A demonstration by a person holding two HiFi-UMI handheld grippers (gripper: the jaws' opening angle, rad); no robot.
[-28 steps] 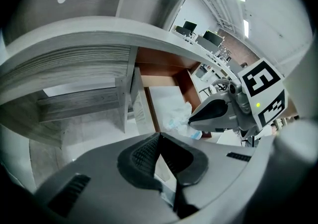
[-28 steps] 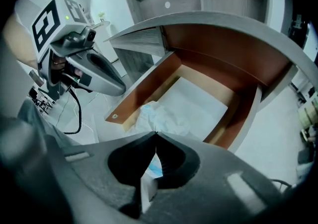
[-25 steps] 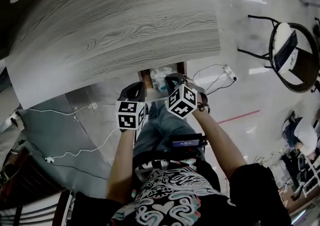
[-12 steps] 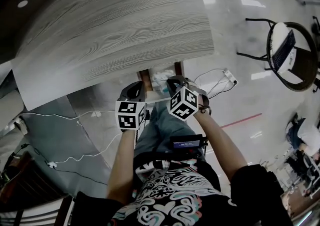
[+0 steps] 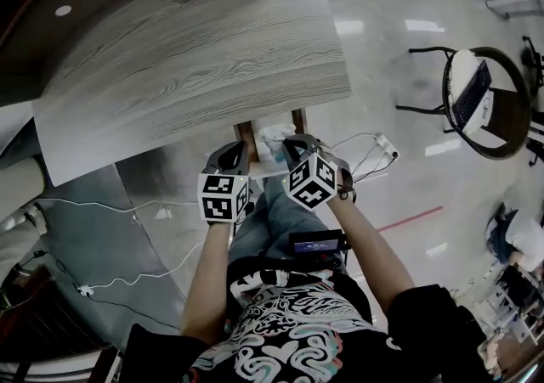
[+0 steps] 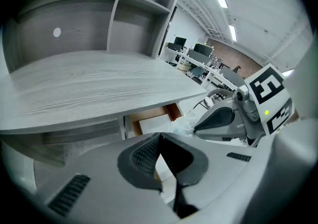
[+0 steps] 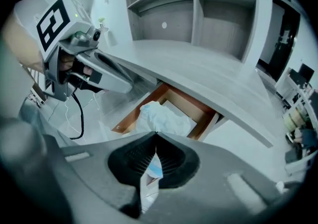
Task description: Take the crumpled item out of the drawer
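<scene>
**Right pinch set, lift not begun**

Head view. Looks steeply down on the grey wood-grain table (image 5: 195, 76) filling the upper left of the frame. Finds the drawer (image 5: 247, 131) pulled open under its near edge, at centre, with the white crumpled item (image 5: 275, 137) inside. Places the left hand-held gripper (image 5: 231, 152) just left of the drawer front and the right hand-held gripper (image 5: 297, 146) at its right, tip against the item. Same station for both as a second ago, and the item no higher. Only the table has slid up the frame, likely from a turn of the head. Reads as a hold being settled, not yet a withdrawal.

Left gripper view. Shows the left jaws pressed fully together at lower centre, gripping nothing, with only the drawer's pale panel in the slit behind the tips. Catches the right hand-held gripper (image 6: 198, 126) at the right of the frame, nose touching the item.

Right gripper view. Shows the right jaws closed, tips meeting on the item's near edge at centre. Reveals a white and pale-blue fold in the slit between them, probably a pinched corner. Leaves the bulk of the item resting in the drawer. Next calls for a pull up and back, clear of the drawer walls and the table's edge.
</scene>
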